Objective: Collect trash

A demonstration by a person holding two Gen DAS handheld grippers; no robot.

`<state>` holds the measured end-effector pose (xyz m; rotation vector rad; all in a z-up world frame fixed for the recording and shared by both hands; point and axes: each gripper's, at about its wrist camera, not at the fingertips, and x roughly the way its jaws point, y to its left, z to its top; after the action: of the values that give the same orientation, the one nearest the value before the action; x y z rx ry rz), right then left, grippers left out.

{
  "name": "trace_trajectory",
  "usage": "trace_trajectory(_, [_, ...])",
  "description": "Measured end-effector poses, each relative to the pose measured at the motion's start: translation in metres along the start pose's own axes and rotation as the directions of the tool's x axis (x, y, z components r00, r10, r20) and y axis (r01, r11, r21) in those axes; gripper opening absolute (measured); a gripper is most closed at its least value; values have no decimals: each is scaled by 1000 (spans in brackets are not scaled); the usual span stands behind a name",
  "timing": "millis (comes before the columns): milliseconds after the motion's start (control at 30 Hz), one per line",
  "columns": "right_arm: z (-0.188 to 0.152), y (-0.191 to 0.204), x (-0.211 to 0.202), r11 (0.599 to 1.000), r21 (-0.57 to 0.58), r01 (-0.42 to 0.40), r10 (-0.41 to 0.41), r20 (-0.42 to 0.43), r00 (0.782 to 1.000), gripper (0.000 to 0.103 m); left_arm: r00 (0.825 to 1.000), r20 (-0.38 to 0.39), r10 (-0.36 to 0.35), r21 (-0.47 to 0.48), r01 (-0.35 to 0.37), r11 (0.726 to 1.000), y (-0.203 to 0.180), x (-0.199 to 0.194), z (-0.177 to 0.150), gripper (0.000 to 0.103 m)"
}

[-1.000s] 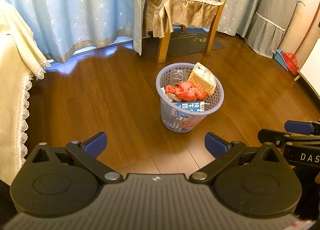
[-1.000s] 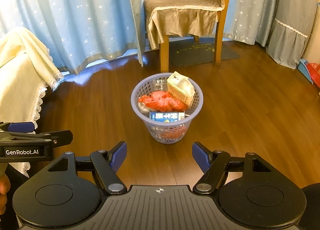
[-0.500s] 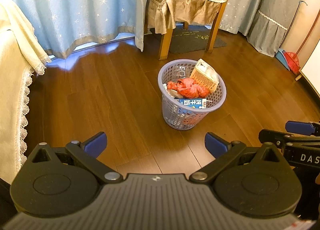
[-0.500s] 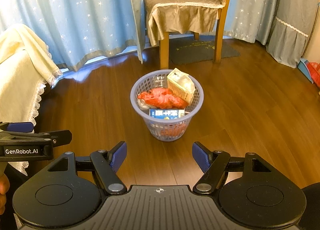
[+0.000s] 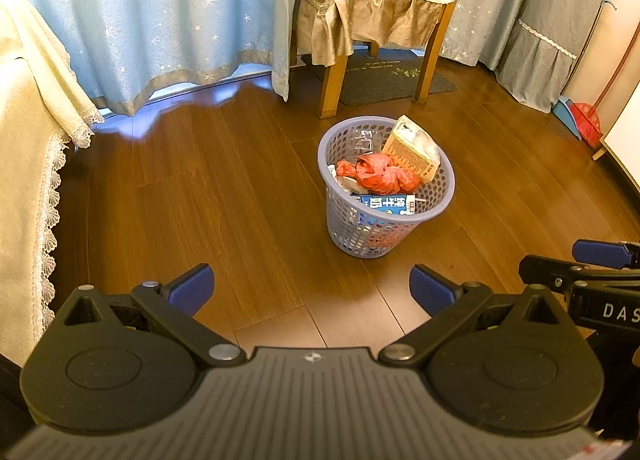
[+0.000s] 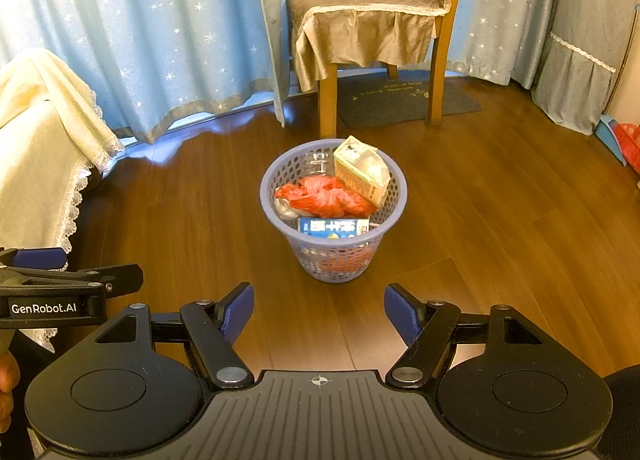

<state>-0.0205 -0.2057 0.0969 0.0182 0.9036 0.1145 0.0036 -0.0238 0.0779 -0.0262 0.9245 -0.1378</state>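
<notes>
A lilac mesh basket (image 5: pixel 444 196) (image 6: pixel 396 204) stands on the wooden floor in front of both grippers. In it lie a crumpled red plastic bag (image 5: pixel 382 176) (image 6: pixel 326 194), a tan snack packet (image 5: pixel 412 146) (image 6: pixel 362 172), a blue carton (image 5: pixel 388 204) (image 6: pixel 332 227) and a clear bottle (image 5: pixel 362 140). My left gripper (image 5: pixel 310 288) is open and holds nothing, well short of the basket. My right gripper (image 6: pixel 320 312) is open too, with only bare floor between its blue pads. Each gripper shows at the edge of the other's view.
A wooden chair (image 6: pixel 372 28) with a brown quilted cover stands behind the basket, over a dark mat (image 6: pixel 404 100). Blue star curtains (image 6: pixel 140 32) hang at the back. A cream lace-edged cloth (image 5: pixel 24 164) drapes furniture on the left. A red broom and blue dustpan (image 5: pixel 580 122) lean far right.
The basket has slid slightly up and rightward in both views, so both cameras shifted a little. The jaws kept their width.
</notes>
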Motion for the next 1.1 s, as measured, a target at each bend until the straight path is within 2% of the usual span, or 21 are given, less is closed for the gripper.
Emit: trace_trajectory(1100, [2, 2, 2, 1000, -12, -1, 1, 2, 1000, 69, 1000, 1, 0, -5, 0, 1000, 1, 1, -2, 102])
